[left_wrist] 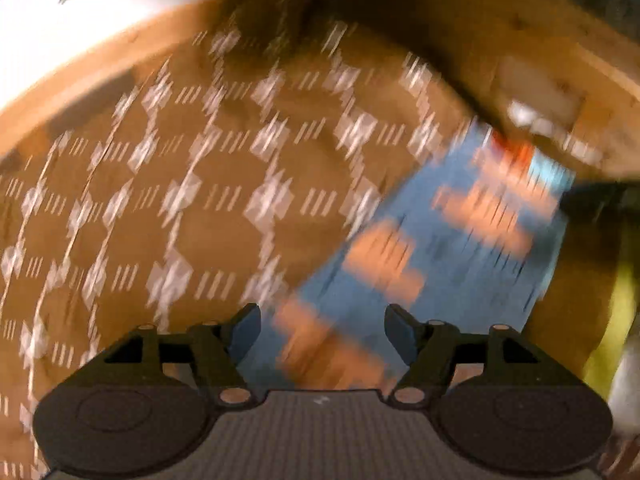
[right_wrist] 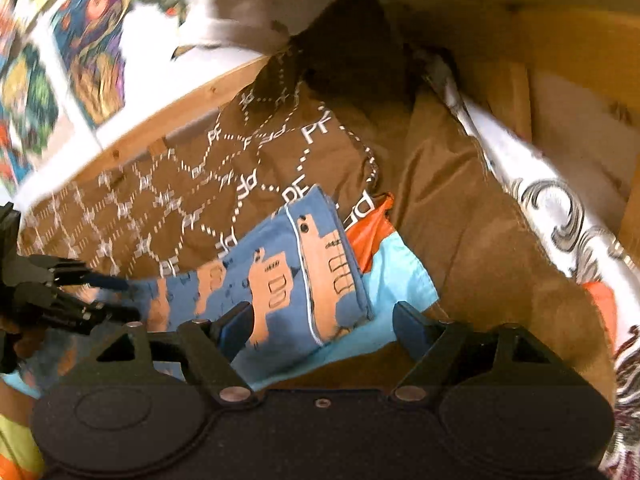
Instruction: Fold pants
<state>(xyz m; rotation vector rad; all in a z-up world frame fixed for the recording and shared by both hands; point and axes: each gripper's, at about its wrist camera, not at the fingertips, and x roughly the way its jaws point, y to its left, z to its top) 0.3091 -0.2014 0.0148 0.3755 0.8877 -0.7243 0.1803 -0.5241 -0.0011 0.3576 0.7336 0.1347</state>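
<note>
The pants (right_wrist: 304,264) are blue with orange shapes and white piping. They lie folded on a brown patterned blanket (right_wrist: 192,184), on top of light blue (right_wrist: 400,276) and orange cloth (right_wrist: 370,228). My right gripper (right_wrist: 324,324) is open and empty, its jaws either side of the pants' near edge. My left gripper (left_wrist: 322,326) is open and empty above the blurred pants (left_wrist: 432,248). The left gripper also shows at the left edge of the right wrist view (right_wrist: 76,292), next to the pants' left end.
A wooden bed frame (right_wrist: 168,120) runs behind the blanket. A brown cushion (right_wrist: 472,216) and a white patterned cloth (right_wrist: 560,200) lie to the right. Colourful pictures (right_wrist: 92,40) hang on the white wall at the left.
</note>
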